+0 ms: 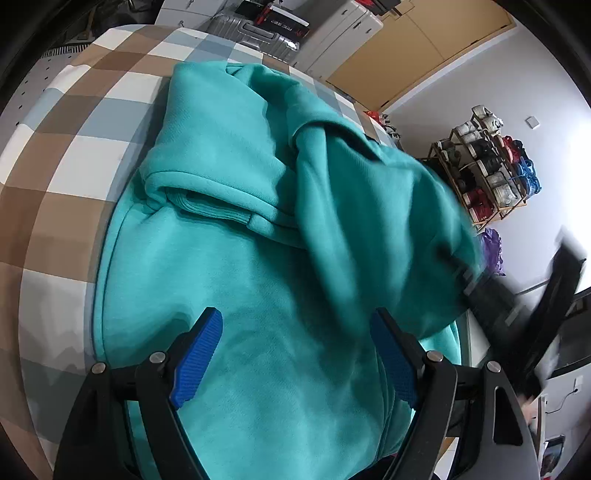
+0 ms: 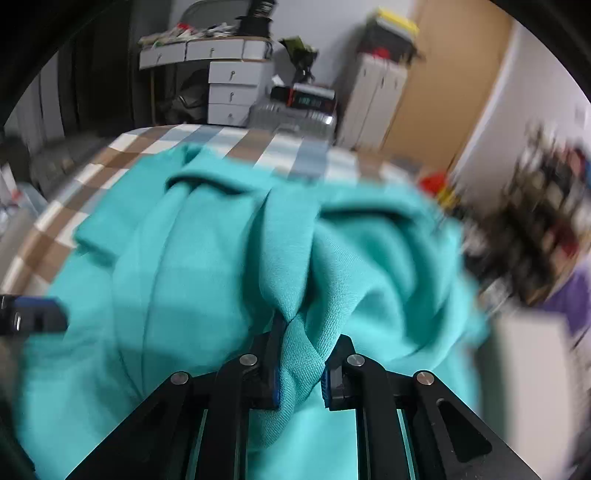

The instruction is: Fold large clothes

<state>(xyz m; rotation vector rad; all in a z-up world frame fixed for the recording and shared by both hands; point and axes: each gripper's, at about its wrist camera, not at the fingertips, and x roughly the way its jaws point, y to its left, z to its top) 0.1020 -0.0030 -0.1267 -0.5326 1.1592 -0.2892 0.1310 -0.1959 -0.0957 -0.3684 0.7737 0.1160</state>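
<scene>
While spread over the checked bed (image 1: 74,122), teal sweatshirt (image 1: 258,258) lying partly folded, body flat below. Left gripper (image 1: 295,354) spread wide above the cloth, fingers (image 1: 197,354) clear of it, gripping nothing. Right gripper (image 2: 299,365) clamped on a bunched fold, presumably lifting that side for folding.

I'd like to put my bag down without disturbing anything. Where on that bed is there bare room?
The checkered bedspread lies bare left of the teal hoodie and in a strip beyond it, before the suitcase. The middle and right edge are covered by hoodie.
</scene>
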